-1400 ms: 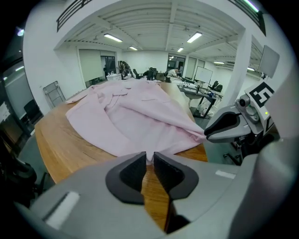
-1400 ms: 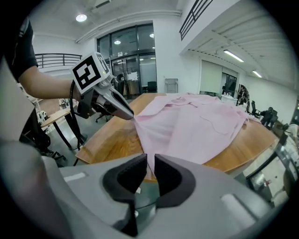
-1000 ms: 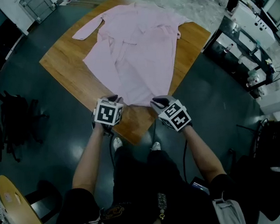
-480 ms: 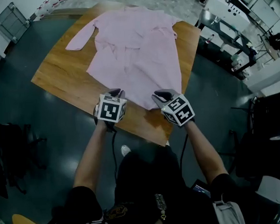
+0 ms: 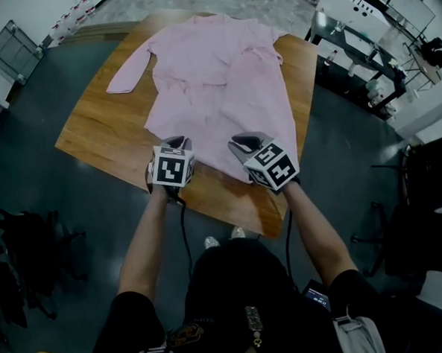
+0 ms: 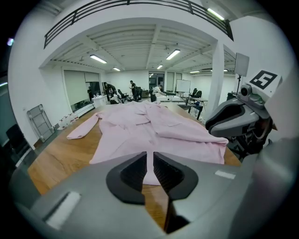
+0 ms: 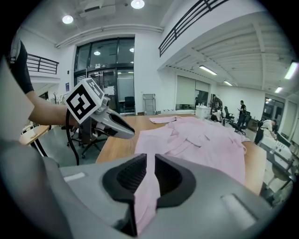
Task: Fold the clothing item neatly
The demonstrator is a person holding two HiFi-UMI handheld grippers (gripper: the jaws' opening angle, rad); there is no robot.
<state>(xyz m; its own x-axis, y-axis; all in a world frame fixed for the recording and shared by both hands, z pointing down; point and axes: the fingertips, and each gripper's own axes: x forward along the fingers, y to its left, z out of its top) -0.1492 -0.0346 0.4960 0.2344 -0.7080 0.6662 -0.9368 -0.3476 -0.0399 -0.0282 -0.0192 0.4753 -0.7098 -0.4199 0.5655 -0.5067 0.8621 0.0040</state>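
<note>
A pink long-sleeved shirt (image 5: 223, 90) lies spread on the wooden table (image 5: 99, 135), collar at the far end and one sleeve out to the left. Both grippers are at its near hem. My left gripper (image 5: 174, 143) has just been closing its jaws. In the left gripper view (image 6: 149, 170) they stand almost together, with a strip of pink hem in the narrow gap. My right gripper (image 5: 243, 142) is shut on the hem. A fold of pink cloth hangs down between its pads in the right gripper view (image 7: 149, 175). The shirt (image 7: 205, 140) stretches away beyond.
The table's near edge (image 5: 231, 216) lies just below the grippers, with dark floor around it. Desks and office chairs (image 5: 362, 44) stand at the right. A metal rack (image 5: 7, 43) is at the far left, and dark bags (image 5: 24, 251) lie on the floor.
The head view has swung, so the table looks turned. Both grippers stay at the shirt's near hem and have shifted with it, slightly raised.
</note>
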